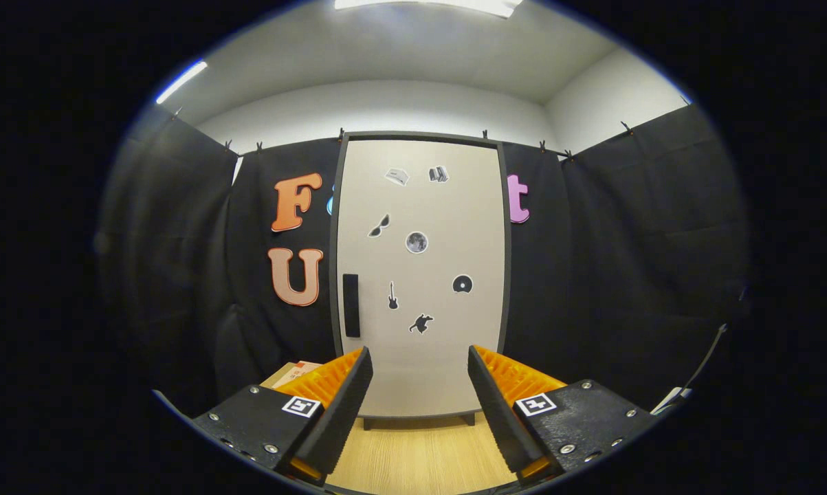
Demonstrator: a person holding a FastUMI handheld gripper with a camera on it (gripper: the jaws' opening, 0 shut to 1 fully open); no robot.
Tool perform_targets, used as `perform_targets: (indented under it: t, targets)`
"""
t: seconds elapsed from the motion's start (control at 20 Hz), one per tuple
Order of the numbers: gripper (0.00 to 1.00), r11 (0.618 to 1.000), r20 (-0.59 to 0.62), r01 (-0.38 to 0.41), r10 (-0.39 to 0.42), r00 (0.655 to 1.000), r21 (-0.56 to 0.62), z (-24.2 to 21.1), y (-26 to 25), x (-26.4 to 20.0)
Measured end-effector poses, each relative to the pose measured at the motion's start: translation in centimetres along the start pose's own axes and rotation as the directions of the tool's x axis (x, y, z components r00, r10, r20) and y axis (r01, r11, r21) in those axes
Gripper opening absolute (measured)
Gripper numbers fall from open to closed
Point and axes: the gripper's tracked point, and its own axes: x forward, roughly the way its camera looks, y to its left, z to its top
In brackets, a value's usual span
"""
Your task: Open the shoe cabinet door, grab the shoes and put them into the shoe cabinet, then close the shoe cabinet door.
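The gripper [418, 405] is held with its fingers apart and nothing between them. Beyond them the tall pale-grey, dark-framed shoe cabinet door [447, 206] is seen closed, a black vertical handle [351, 305] fixed near its left edge.

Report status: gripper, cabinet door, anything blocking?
Gripper open, holding nothing, facing the cabinet. Shoe cabinet door shut, handle on its left edge, well beyond the fingers. Bare wood floor ahead, nothing blocking.

Black cloth walls [592, 275], wooden floor [413, 454], perhaps two ceiling lights [179, 81]
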Motion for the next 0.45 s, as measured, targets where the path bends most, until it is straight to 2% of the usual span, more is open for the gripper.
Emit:
perform_targets:
  t: [0.45]
  targets:
    - [0.88, 1.0, 0.002, -0.002, 0.002, 1.0, 0.009, 0.04, -0.12, -0.4]
